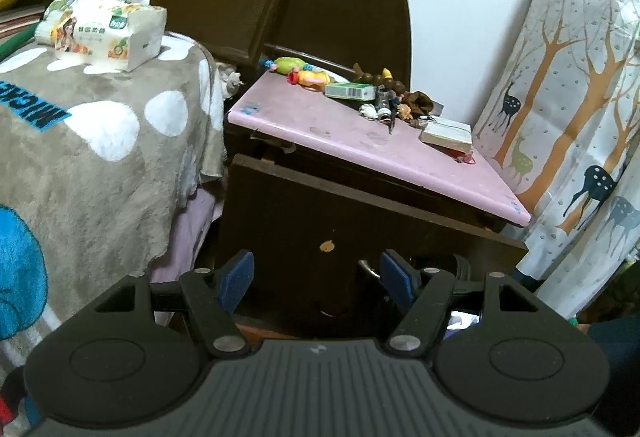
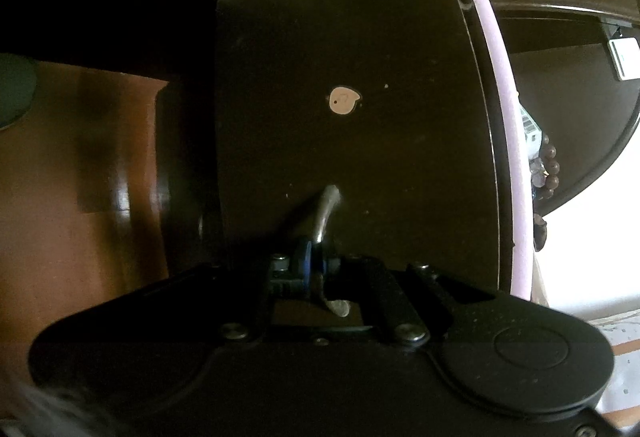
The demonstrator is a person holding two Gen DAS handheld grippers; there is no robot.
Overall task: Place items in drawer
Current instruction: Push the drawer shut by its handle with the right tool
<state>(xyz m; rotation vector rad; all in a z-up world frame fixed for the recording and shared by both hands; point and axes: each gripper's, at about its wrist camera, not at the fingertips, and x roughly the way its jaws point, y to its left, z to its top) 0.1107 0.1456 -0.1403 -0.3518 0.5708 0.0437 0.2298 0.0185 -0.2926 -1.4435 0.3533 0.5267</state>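
A dark wooden drawer front with a heart sticker stands slightly pulled out under a pink nightstand top. Small items lie on the top: a green box, colourful toys, wooden beads, a white box. My left gripper is open and empty in front of the drawer. My right gripper is shut on the metal drawer handle, seen rotated against the drawer front; it also shows in the left wrist view.
A bed with a grey spotted blanket lies left of the nightstand, with a tissue pack on it. A deer-print curtain hangs at the right. Wooden floor lies beside the drawer.
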